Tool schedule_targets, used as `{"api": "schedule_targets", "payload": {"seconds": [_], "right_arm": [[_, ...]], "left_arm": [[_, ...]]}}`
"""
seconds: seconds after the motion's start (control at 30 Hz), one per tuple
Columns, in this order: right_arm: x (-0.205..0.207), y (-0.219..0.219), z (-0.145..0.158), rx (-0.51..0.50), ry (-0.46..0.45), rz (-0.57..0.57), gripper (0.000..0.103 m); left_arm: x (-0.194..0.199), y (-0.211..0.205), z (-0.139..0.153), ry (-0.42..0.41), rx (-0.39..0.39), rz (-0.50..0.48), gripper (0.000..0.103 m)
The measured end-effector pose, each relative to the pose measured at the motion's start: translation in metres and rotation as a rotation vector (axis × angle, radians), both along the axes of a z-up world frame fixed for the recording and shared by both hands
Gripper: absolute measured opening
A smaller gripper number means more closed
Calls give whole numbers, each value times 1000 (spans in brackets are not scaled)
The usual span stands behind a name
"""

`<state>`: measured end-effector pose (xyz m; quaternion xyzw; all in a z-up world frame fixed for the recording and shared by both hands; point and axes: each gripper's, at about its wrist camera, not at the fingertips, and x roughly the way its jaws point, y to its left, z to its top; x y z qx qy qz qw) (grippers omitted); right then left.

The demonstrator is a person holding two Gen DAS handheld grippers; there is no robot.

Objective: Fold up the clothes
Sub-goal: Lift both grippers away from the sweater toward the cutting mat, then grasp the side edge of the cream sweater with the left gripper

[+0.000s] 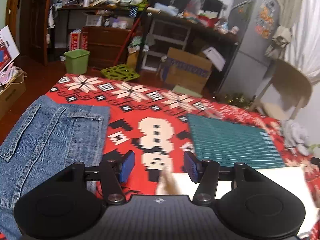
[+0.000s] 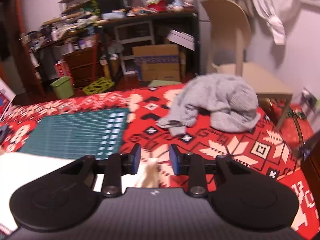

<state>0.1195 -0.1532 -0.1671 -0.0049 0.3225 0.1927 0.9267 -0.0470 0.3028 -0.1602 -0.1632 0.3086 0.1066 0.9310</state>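
Right under my left gripper (image 1: 159, 166) the blue pads stand apart with nothing between them, only a pale blurred scrap of cloth (image 1: 167, 184) lying below the gap on the red patterned blanket (image 1: 128, 124). My right gripper (image 2: 155, 159) has its jaws apart too, narrower, gripping nothing. The folded jeans (image 1: 50, 136) lie flat at my left, a white garment (image 1: 250, 180) spreads between the two grippers touching the green mat (image 1: 230, 142), and a crumpled grey sweater (image 2: 216, 104) sits further off.
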Motion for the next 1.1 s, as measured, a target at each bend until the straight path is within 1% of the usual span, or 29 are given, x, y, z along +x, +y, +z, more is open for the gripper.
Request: {"api": "schedule_targets", "payload": {"seconds": [0.07, 0.1, 0.13, 0.27, 0.37, 0.5, 0.57, 0.63, 0.73, 0.9, 1.0, 1.03, 1.1], "right_arm": [[-15, 7, 5, 2, -3, 35, 35], [-23, 11, 7, 4, -1, 52, 35], [-32, 15, 7, 7, 9, 67, 35], [-69, 29, 3, 15, 44, 122, 35], [-96, 41, -8, -14, 53, 157, 35], [-127, 58, -22, -77, 45, 195, 35], [-139, 62, -30, -113, 38, 201, 35], [-147, 59, -35, -126, 44, 197, 35], [-156, 48, -37, -113, 42, 189, 36], [-162, 34, -34, -84, 51, 183, 36], [-161, 32, -34, -79, 53, 176, 37], [-161, 31, -33, -76, 54, 174, 37], [-159, 31, -34, -74, 54, 174, 38]], "left_arm": [[-7, -10, 4, -13, -18, -38, 30], [-11, -16, 6, -17, -32, -58, 14], [-14, -22, 6, -13, -48, -74, 11], [-29, -46, -3, 18, -109, -110, 11], [-39, -62, -16, 43, -149, -129, 11], [-48, -79, -35, 73, -130, -126, 10], [-54, -82, -41, 72, -118, -124, 10], [-58, -82, -41, 79, -111, -116, 10], [-66, -78, -40, 99, -100, -104, 10], [-80, -71, -42, 96, -141, -94, 10], [-89, -63, -41, 89, -196, -44, 10], [-92, -60, -42, 93, -209, -26, 12], [-97, -53, -45, 99, -236, 8, 12]]}}
